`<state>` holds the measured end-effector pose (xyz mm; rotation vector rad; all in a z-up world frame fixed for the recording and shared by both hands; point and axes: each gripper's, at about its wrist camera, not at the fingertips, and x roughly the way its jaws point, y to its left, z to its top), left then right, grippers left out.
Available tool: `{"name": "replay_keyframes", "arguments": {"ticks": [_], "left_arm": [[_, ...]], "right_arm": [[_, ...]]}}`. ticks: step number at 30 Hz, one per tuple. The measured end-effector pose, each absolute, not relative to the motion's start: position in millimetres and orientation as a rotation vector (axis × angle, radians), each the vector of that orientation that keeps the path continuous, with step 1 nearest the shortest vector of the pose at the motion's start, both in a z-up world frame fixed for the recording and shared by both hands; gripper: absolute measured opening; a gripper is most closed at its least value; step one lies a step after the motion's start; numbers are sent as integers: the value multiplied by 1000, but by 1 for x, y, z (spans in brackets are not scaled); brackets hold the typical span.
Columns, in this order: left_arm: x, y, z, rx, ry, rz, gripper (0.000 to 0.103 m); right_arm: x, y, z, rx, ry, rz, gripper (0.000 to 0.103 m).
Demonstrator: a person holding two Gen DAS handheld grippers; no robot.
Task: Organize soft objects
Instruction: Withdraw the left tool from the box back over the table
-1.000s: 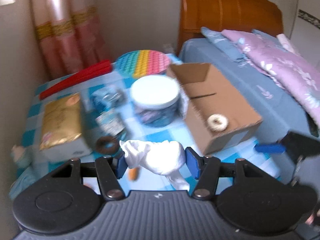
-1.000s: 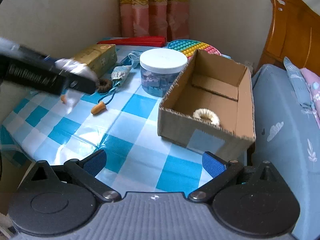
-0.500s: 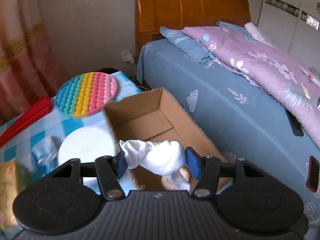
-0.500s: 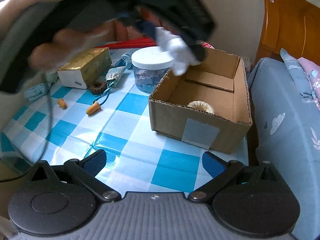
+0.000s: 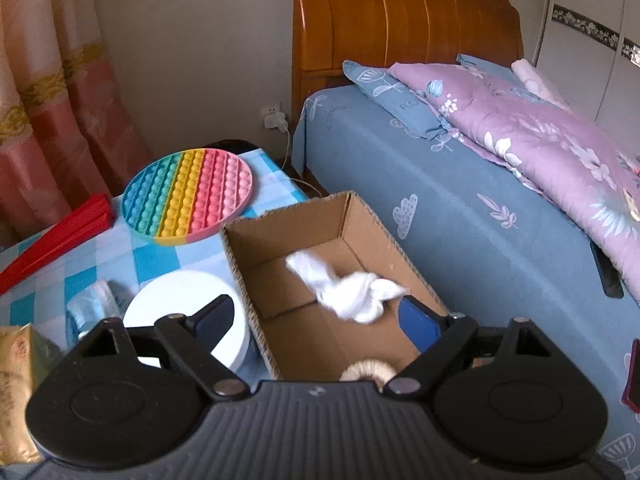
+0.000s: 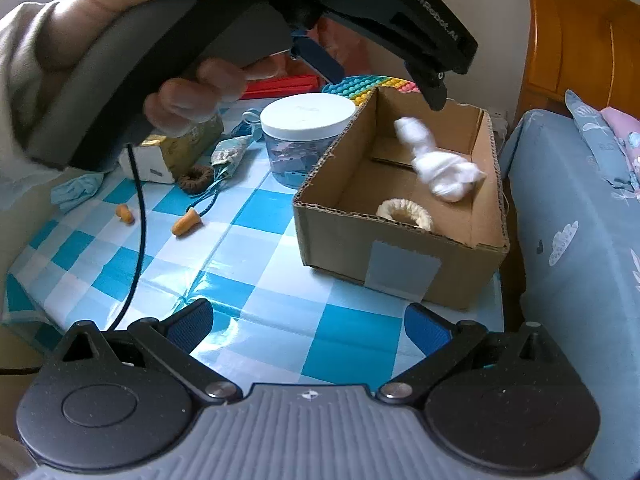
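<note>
Released from the left gripper (image 5: 320,316), now spread wide, white cloth (image 5: 348,288) drops ahead into cardboard box (image 5: 288,240); right gripper (image 6: 310,326) gapes empty.

Left gripper (image 5: 318,318): jaws spread wide, blue pads (image 5: 418,322) bare, nothing clamped. Seen from right wrist view as black body raised high, gripped by left hand (image 6: 120,36), fingers curled beneath handle. Right gripper (image 6: 308,326): jaws spread wide, held low and level, pads bare.
</note>
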<state>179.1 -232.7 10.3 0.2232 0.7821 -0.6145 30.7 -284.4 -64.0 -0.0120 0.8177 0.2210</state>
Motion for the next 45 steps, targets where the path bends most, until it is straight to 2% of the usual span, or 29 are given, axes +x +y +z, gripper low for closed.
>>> {"name": "replay_keyframes", "arguments": {"ticks": [2,18,30,45], "left_arm": [[173,-228,12,220,773,-606,94],[93,-159,20,147,733,-485,100],[52,-72,-13,143,725,-275,100],[51,-4,-62,132,804,-222,100]], "right_arm": [[30,-282,-63,-20,816,222,103],[13,-275,-47,11,785,194,103],[7,-247,-48,-37,794,217,103],[42,-189,-75,-147,851,314,103]]}}
